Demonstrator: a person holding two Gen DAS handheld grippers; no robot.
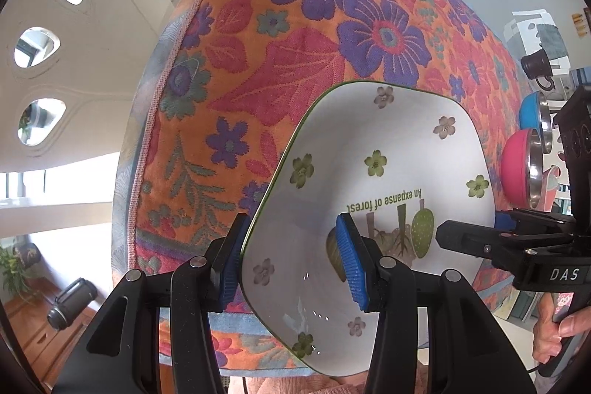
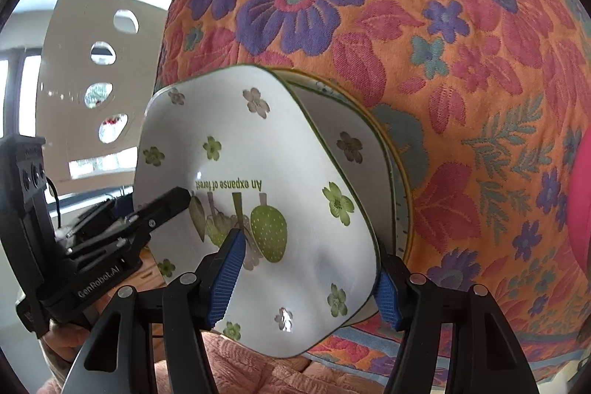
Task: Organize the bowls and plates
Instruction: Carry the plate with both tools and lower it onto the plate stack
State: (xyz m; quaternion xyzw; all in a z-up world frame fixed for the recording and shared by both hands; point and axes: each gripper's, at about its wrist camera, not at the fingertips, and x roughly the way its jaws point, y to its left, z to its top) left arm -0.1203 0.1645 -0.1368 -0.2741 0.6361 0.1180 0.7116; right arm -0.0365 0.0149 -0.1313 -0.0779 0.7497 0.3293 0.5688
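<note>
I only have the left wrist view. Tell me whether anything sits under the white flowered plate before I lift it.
Observer: Yes. The right wrist view shows a second white dish with a yellow rim nested right under the white square plate with green flowers.
Operator: Now report where the right tool sits.
Observer: The right tool straddles the flowered plate's near rim. One blue pad is on the inside face and the other is behind the edge. I cannot tell whether it is clamped.
</note>
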